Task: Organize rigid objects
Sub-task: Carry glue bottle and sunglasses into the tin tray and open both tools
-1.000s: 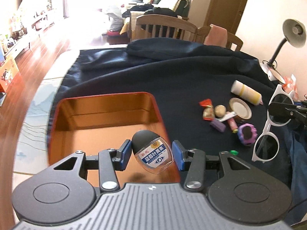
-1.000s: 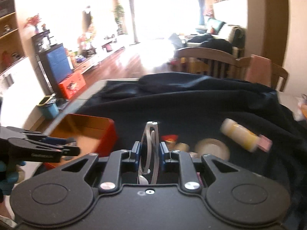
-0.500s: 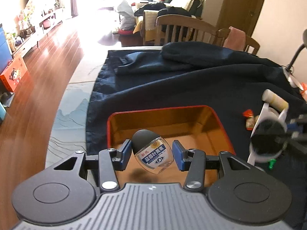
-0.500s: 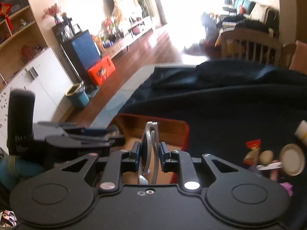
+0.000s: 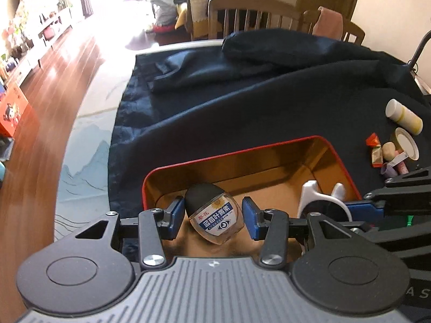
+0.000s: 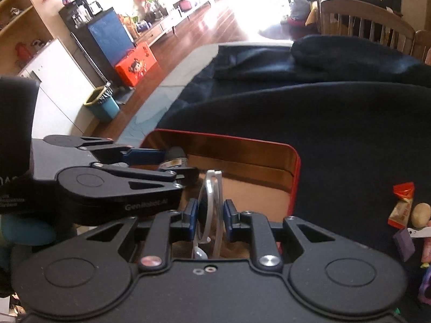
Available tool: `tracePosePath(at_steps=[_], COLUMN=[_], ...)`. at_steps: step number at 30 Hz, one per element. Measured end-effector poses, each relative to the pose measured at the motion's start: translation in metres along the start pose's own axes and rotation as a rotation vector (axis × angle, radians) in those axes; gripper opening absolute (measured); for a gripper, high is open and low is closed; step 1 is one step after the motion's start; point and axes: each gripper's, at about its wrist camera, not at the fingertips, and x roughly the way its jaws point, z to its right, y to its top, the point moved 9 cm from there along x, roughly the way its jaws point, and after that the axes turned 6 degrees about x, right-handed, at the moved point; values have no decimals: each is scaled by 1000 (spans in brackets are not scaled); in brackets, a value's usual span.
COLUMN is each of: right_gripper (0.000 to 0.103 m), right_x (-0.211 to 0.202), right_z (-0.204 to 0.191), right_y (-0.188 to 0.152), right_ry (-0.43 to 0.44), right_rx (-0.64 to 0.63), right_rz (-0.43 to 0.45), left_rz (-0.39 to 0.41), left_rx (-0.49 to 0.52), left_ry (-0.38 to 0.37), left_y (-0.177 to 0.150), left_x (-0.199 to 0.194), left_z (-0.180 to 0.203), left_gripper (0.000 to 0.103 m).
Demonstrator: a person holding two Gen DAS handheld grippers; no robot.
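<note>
Left wrist view: your left gripper (image 5: 214,216) holds the small bottle (image 5: 214,214) over the near end of the red tin (image 5: 269,149); pads look slightly off its sides, so whether it is clamped I cannot tell. Loose items (image 5: 392,145) lie well apart on the dark cloth (image 5: 256,102). Right wrist view: your right gripper (image 6: 210,215) is clamped on the white sunglasses (image 6: 211,204), above the tin. Placing step; next, lower both and release inside.
</note>
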Motion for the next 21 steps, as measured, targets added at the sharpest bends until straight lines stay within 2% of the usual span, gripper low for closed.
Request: tracePosePath(at_steps=[5,12,21], right_gripper=[20,21,30], right_x=[12,17,1], right_z=[2,2,-11], right_y=[-7,-18,-32], right_ry=[-18,-77,-100], right_rx=[-23,-121,-280], right_rz=[-26,-29,-13], left_rz=[-3,-4,-17], left_rx=[15,60,100], left_ry=[-5,-5,2], left_y=[1,2,-2], left_x=[8,15,16], left_z=[-2,4,11], left_gripper=[46,46,46])
